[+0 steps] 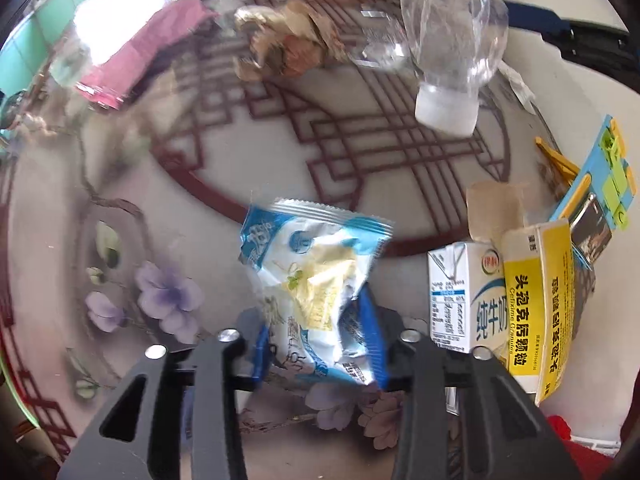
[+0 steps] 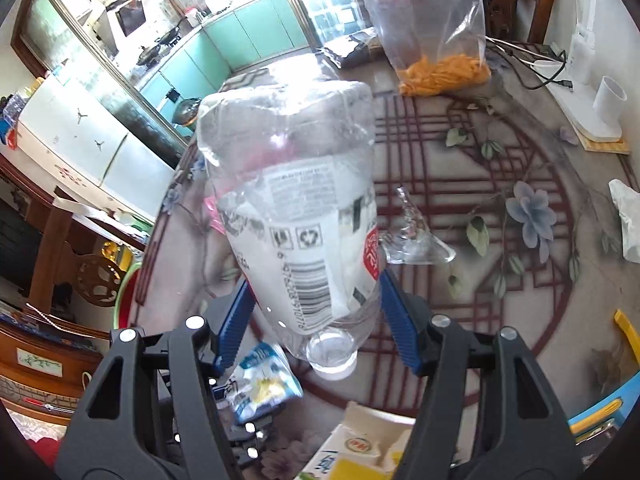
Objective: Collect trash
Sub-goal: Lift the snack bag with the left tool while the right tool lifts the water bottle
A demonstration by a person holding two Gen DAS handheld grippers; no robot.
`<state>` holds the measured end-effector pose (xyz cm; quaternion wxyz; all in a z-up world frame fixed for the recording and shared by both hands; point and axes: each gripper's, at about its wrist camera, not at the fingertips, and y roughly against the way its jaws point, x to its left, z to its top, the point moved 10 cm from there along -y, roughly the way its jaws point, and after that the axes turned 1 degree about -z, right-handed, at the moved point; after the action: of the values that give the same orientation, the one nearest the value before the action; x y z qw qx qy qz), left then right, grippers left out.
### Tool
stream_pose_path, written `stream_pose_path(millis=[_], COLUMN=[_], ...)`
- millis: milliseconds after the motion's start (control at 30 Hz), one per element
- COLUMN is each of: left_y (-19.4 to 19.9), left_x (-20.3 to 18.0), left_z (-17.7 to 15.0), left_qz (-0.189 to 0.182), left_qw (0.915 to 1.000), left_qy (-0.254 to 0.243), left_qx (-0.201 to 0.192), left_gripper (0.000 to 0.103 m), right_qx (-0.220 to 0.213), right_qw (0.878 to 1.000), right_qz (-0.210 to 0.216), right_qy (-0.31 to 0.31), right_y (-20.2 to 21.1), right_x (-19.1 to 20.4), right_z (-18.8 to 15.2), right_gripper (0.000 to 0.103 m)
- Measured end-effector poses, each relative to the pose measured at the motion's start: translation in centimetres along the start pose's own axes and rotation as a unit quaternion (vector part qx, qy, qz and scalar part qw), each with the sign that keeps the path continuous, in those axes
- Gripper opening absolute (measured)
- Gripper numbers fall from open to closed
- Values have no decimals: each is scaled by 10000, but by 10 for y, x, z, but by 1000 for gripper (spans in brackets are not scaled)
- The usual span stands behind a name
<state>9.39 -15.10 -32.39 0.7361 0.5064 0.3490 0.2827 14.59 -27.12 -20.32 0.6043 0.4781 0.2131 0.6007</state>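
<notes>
A crinkled blue-and-white snack wrapper (image 1: pixel 316 276) stands up off the patterned glass table (image 1: pixel 192 208), and my left gripper (image 1: pixel 318 346) is shut on its lower part, a blue pad on each side. My right gripper (image 2: pixel 318 320) is shut on a clear plastic bottle (image 2: pixel 296 208), which is held above the table with its white cap toward the camera. In the left wrist view that bottle (image 1: pixel 452 40) hangs cap down at the upper right. The right wrist view shows the wrapper (image 2: pixel 264 384) below the bottle.
A white milk carton (image 1: pixel 464 300) and a yellow medicine box (image 1: pixel 536 304) stand right of the wrapper. Crumpled brown paper (image 1: pixel 288 44) and a pink packet (image 1: pixel 140 48) lie farther off. A clear plastic scrap (image 2: pixel 412 232), a bag of orange strips (image 2: pixel 440 68) and a white tissue (image 2: pixel 626 220) are on the table.
</notes>
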Motion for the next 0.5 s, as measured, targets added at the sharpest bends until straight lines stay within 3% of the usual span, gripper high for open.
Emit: stream_pose_path(millis=[233,500], left_y=[41,101], left_x=[35,69], left_z=[9,20], left_qz=[198,364], left_qw=[9969,9878], left_qy=[453,774], left_qx=[-611,-1304], left_gripper=[29,29], right_qx=[33,101], right_qw=[9992,9986], right_qz=[282,373], right_qy=[-290,-365], right_y=[2,0], right_x=[15,36], right_z=[-12,-28], right_gripper=[61,61])
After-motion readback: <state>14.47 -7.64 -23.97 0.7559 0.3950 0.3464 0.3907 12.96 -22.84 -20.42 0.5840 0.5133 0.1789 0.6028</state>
